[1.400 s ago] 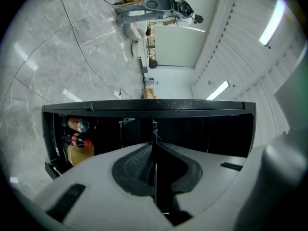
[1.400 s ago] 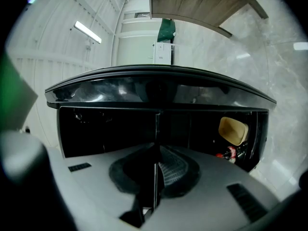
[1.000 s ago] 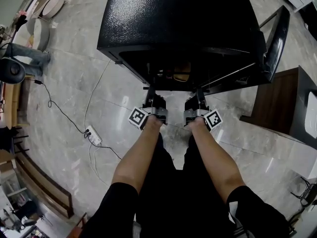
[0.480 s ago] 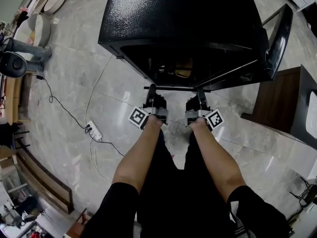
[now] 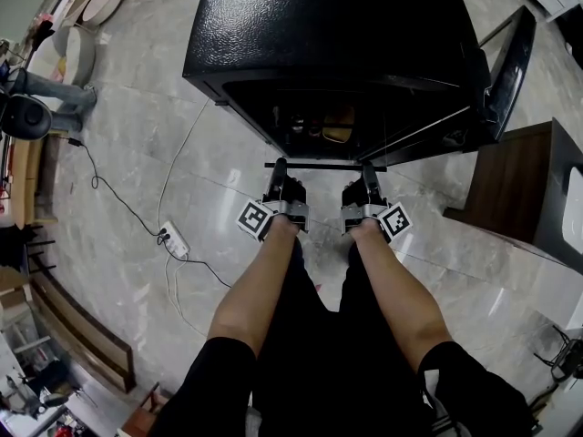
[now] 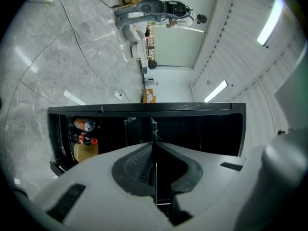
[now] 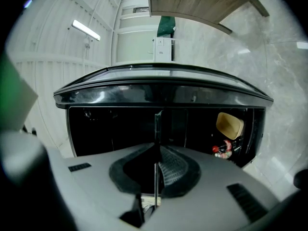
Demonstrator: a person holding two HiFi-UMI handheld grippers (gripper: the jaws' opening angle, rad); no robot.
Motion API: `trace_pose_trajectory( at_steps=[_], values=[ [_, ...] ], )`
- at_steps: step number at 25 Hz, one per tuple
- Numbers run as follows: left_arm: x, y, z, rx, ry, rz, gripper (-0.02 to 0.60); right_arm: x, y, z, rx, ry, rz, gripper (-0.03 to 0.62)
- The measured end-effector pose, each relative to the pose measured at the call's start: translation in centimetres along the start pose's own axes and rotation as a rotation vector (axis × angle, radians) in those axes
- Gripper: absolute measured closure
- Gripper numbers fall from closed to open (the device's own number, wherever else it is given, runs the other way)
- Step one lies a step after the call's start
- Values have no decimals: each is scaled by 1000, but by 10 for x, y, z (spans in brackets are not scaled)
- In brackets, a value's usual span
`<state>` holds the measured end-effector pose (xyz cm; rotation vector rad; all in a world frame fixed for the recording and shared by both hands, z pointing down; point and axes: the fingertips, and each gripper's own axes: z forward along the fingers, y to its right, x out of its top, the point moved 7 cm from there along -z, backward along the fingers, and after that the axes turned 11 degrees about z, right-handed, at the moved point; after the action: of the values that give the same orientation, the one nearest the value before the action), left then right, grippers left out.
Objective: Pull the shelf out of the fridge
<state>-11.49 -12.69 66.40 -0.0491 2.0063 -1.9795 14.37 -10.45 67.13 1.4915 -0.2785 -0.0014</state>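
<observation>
Grey marble floor [image 5: 127, 144] fills your left side, and a white power strip [image 5: 173, 244] lies on it, well apart from the fridge.

Your left tongs [image 5: 277, 166] point level at the black fridge [image 5: 328, 25] and are clamped tight on the front edge of the shelf [image 5: 323, 165], near its left end. In the left gripper view that edge shows as a thin line pinched between the two dark pads.

The shelf's front rail sits out in front of the fridge's open mouth, running straight across between your two hands. You cannot see from here how much of its back part is still inside.

Deep in the dark compartment, low down, lie two drink cans [image 6: 84, 131], one above the other in the left gripper view. Just beside them is a tan tub [image 5: 335, 135].

Your right tongs [image 5: 368, 167] match the left. They point level and are closed hard on the same front edge near its right end, with the thin rail caught between the ribbed pads in the right gripper view.

Further right, the fridge's door [image 5: 508, 62] stands swung open. A dark wooden cabinet [image 5: 515, 185] stands just beyond it on the floor.
</observation>
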Motion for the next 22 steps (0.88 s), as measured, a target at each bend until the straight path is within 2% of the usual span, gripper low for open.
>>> trace_pose_trajectory(
  at_steps=[22],
  values=[
    [-2,2,-19,-6,-14,5,546,-5,-2,-18,2,-11,-9,556]
  ],
)
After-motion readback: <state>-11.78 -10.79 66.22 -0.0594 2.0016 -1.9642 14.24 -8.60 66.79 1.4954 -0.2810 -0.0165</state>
